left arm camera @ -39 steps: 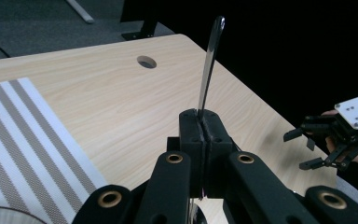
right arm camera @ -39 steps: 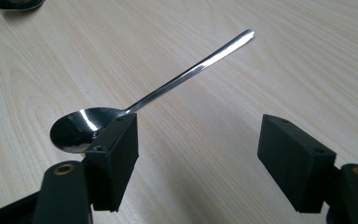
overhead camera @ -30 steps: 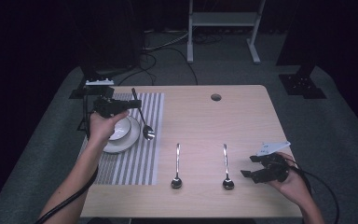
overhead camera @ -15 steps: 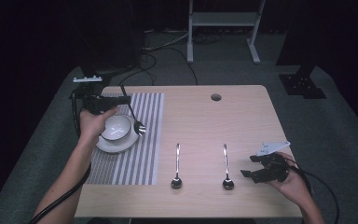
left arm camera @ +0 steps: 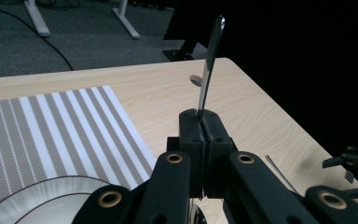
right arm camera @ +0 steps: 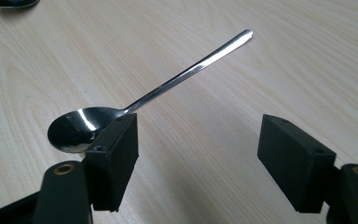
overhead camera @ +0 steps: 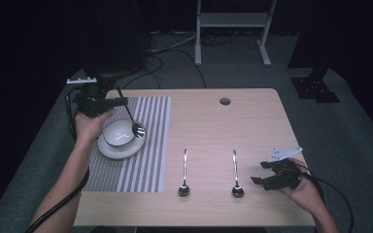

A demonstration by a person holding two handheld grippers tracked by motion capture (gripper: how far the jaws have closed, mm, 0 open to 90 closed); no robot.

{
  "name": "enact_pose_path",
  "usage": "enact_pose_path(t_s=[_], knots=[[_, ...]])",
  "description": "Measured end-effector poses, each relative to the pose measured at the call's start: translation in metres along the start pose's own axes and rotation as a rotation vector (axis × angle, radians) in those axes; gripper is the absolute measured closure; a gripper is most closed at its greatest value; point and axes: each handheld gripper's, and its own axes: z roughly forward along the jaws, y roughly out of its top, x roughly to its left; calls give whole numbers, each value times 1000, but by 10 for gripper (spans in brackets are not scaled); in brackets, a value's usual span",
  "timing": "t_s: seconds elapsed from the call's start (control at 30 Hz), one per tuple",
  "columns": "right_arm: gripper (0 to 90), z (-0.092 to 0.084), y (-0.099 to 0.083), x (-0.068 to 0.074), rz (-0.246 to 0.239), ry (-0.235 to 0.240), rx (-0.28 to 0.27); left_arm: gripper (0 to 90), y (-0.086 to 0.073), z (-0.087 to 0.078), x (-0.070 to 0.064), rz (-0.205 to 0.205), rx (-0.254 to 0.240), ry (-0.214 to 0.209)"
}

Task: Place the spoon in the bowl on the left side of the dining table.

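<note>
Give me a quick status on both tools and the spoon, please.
Left tool shut on spoon, bowl end over the cup. Right tool open beside a table spoon. Nothing in the way.

Pale wooden table (overhead camera: 252, 126); grey-and-white striped mat (overhead camera: 141, 160) at left; white bowl (overhead camera: 119, 133) on white plate (overhead camera: 121, 151); shiny silver spoons (overhead camera: 184, 172); black grippers (overhead camera: 267, 174).

Ahead of my right gripper (overhead camera: 261, 172) two spoons (overhead camera: 236, 174) lie on bare table (overhead camera: 223, 126); beside my left gripper (overhead camera: 121, 101), bowl (overhead camera: 120, 133) and saucer (overhead camera: 119, 150) crowd the mat (overhead camera: 148, 145).
</note>
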Motion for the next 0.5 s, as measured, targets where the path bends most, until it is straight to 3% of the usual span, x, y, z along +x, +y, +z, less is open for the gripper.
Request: enact_pose_path(t_s=[0.5], knots=[[278,-1,0,0,5,1,-5,893,-2,-13,25,-51,-29,71]])
